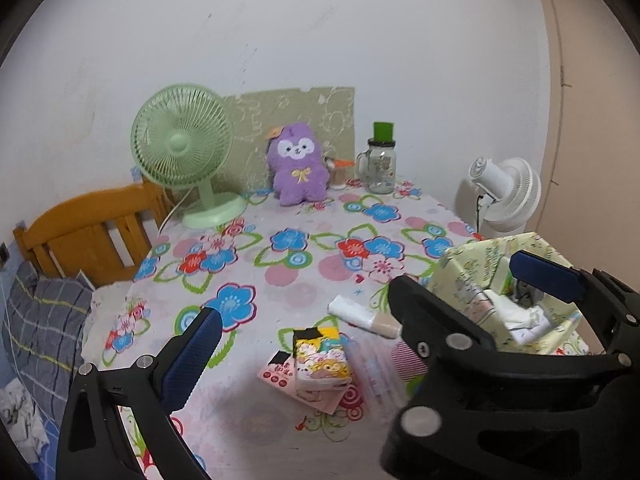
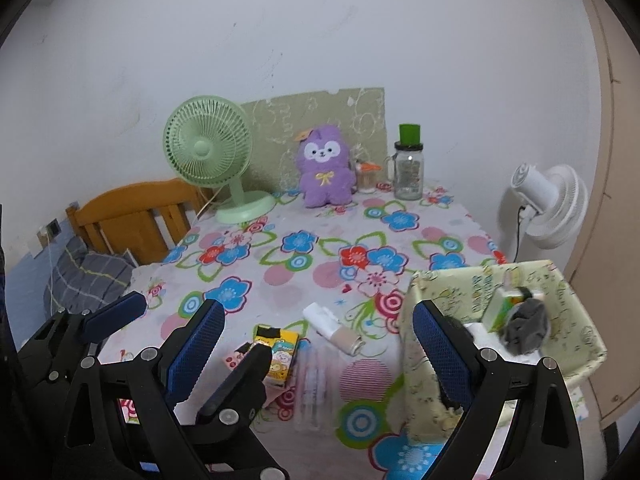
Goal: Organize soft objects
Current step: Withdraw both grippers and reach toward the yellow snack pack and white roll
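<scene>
Purple plush toy [image 2: 325, 168]: white face, yellow bow, sitting upright at the table's far edge. Tissue pack [image 2: 280, 354]: yellow, cartoon print, lying flat near the front. Fabric bin [image 2: 580, 320]: pale green, open-topped, holding soft items, at right.

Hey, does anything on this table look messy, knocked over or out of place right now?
Nothing is spilled or broken. Loose items clutter the near edge of the table: a cartoon tissue pack overlapping a pink packet, and a tube lying on its side. The fabric bin looks slumped.
</scene>
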Motion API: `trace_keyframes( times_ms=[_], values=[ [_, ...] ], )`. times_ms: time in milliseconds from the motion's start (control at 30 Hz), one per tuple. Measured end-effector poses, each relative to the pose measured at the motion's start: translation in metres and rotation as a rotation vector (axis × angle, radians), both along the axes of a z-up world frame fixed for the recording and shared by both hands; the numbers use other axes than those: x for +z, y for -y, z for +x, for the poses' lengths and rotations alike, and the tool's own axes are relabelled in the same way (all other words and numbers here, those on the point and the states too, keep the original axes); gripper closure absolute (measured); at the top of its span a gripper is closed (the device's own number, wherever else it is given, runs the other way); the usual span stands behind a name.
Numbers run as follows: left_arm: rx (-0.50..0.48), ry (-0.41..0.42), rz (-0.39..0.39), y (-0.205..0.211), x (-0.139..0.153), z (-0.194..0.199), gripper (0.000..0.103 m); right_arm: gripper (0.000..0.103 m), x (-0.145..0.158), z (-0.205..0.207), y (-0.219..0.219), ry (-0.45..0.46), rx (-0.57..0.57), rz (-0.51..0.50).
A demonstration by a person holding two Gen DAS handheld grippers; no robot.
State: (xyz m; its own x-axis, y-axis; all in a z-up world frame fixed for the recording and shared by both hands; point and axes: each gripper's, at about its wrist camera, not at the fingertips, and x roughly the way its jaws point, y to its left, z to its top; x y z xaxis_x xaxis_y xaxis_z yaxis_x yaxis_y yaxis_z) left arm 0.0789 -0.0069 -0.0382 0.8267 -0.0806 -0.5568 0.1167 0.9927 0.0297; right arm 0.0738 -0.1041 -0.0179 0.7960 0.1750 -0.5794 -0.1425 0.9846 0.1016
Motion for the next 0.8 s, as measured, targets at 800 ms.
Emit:
trace_keyframes(
  times_ms=[800],
  values=[
    [0.065, -0.187, -0.041, -0.028, -0.064, 0.055, 0.000, 0.022, -0.065, 0.064, -0.034, -0.134, 0.068, -0.065]
  ],
)
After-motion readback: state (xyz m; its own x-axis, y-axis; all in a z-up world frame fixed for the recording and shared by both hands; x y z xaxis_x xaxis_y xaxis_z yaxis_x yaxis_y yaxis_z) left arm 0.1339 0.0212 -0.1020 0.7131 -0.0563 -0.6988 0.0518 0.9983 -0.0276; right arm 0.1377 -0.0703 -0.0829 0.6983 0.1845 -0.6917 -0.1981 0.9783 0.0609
